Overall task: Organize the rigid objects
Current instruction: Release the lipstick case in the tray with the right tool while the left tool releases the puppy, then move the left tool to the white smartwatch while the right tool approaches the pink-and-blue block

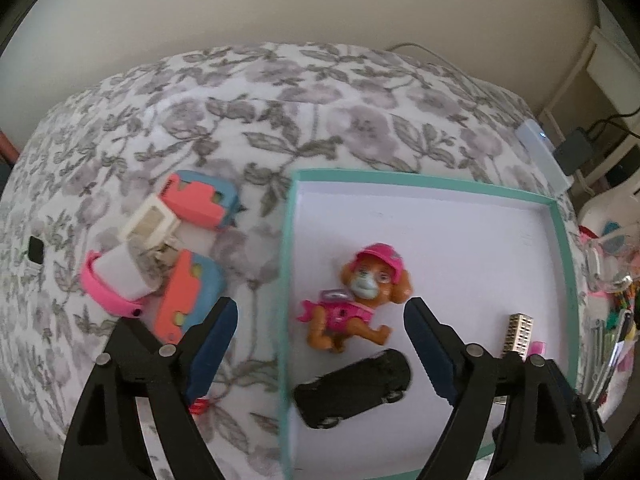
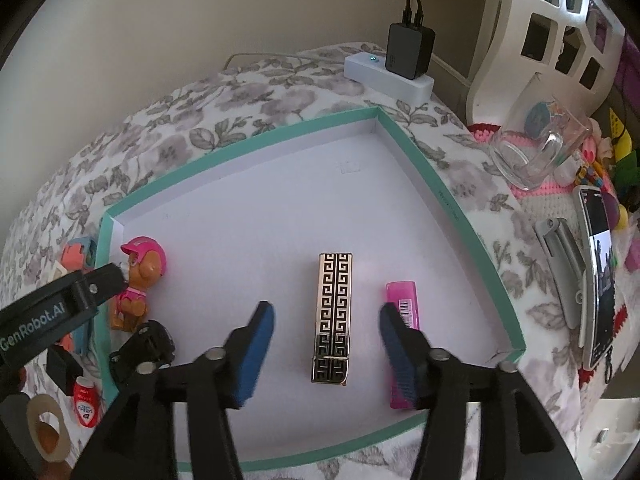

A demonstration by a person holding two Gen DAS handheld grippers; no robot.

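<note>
A shallow teal-rimmed box (image 1: 564, 240) (image 2: 448, 184) lies on a floral bedspread. In it lie a pink-capped dog figure (image 1: 356, 300) (image 2: 136, 280), a black toy car (image 1: 356, 388) (image 2: 148, 344), a gold-and-black patterned case (image 2: 332, 316) (image 1: 518, 330) and a pink lighter (image 2: 404, 344). My left gripper (image 1: 320, 320) is open above the dog and car. My right gripper (image 2: 326, 324) is open, its fingers on either side of the patterned case. Outside the box, on the left, lie two coral-and-blue toys (image 1: 200, 200) (image 1: 188, 292), a pink band (image 1: 104, 296) and white blocks (image 1: 150, 222).
A white power strip with a black charger (image 2: 404, 56) sits at the bed's far edge. A glass mug (image 2: 536, 152), a phone (image 2: 600, 280) and small trinkets lie to the right. A red tube (image 2: 86, 402) and a tape ring (image 2: 48, 432) lie left of the box.
</note>
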